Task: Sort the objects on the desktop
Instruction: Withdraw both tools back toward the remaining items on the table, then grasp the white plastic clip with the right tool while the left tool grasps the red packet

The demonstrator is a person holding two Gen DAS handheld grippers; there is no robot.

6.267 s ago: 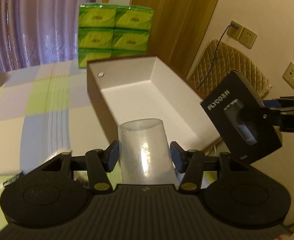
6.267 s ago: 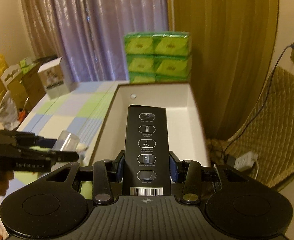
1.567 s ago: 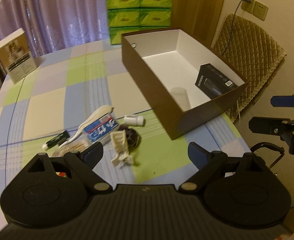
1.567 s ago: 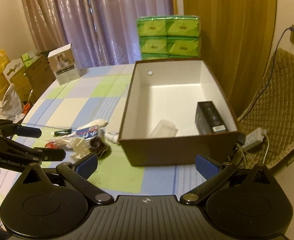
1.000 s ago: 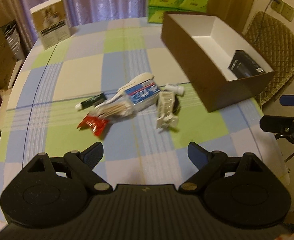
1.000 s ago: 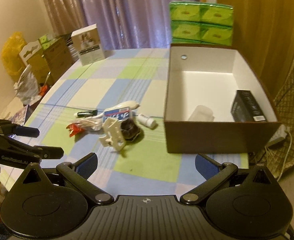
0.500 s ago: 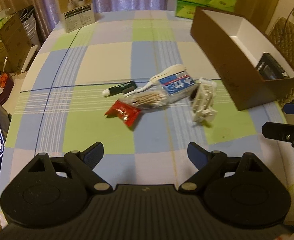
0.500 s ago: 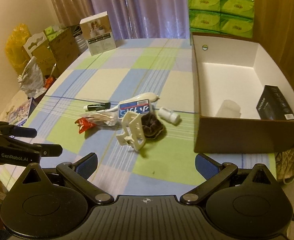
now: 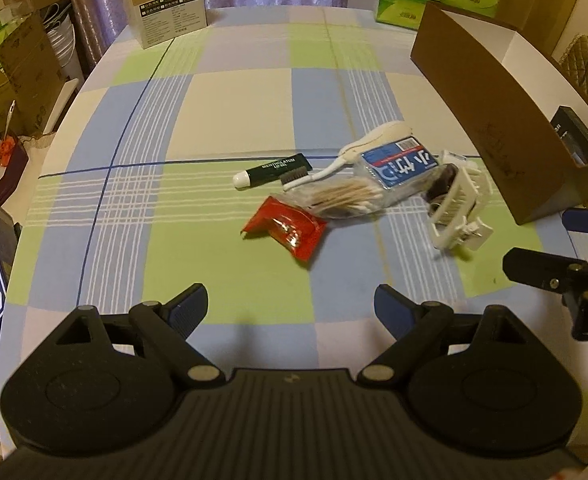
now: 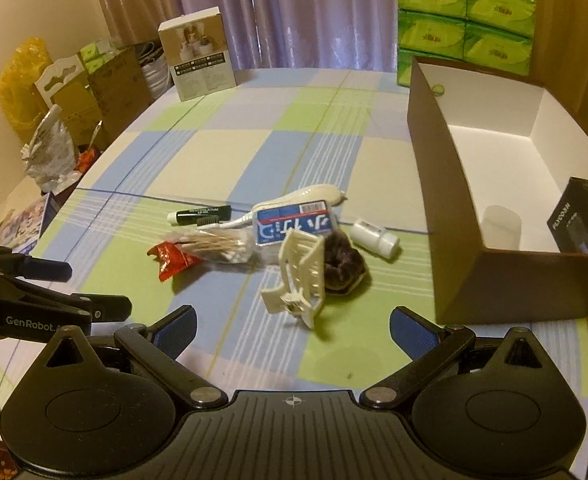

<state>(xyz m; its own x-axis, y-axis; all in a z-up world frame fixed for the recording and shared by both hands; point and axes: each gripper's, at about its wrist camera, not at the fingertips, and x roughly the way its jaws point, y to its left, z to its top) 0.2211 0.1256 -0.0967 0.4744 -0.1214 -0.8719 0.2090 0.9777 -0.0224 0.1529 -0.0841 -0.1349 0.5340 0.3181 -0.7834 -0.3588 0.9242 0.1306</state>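
Both the left gripper [image 9: 290, 304] and right gripper [image 10: 292, 326] hovered empty with fingers spread wide, short of the clutter pile, where a white clip [image 10: 299, 276] lay nearest, just left of the brown box [image 10: 445, 208] holding a black carton [image 10: 583, 216] and clear cup [image 10: 499, 224].

My tongs hang over the table's [image 10: 222, 152] near edge. Mid-table lies a heap: clip [image 10: 299, 276] nearest me, cotton swabs [image 10: 218, 246] and wrapper [image 10: 172, 258] to its left, tube [image 10: 200, 213] behind. The box [image 10: 453, 216] stands along the right edge.
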